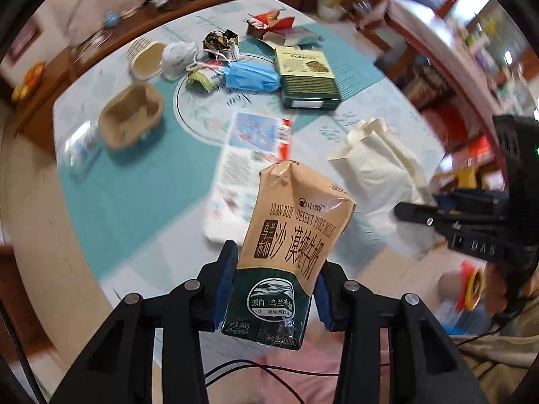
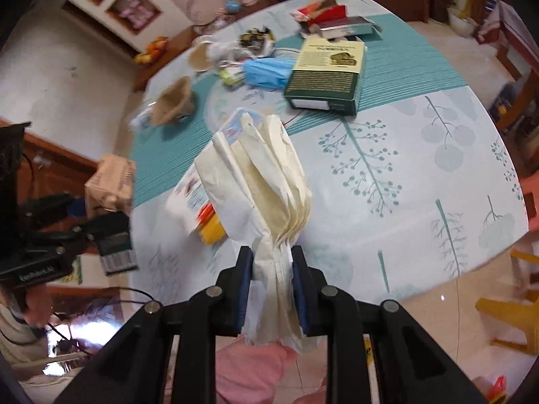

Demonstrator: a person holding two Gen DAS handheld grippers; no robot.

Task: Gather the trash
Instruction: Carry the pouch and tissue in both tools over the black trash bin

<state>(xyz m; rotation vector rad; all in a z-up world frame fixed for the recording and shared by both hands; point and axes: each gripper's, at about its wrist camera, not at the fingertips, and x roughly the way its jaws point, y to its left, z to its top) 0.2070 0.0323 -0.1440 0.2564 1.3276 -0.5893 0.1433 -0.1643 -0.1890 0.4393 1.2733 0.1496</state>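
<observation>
1. Left wrist view: mounted behind the left gripper [image 1: 274, 279], looking forward along its two fingers and steeply down onto the table [image 1: 141, 198]. Close range; the fingers and the milk carton [image 1: 286, 235] between them fill the lower centre. Fisheye bending at the edges.
2. Right wrist view: mounted behind the right gripper [image 2: 272, 281], facing forward and down over the same table [image 2: 421, 168], with the bunched paper bag [image 2: 266, 181] close before the lens.
3. Shared ground: both views take in the green box [image 1: 308, 77] [image 2: 325, 74], the blue mask [image 1: 251, 75] [image 2: 266, 70] and the paper cup [image 1: 146, 57] [image 2: 198, 55].
4. Cross-sighting: each view catches the other gripper at its side edge.
</observation>
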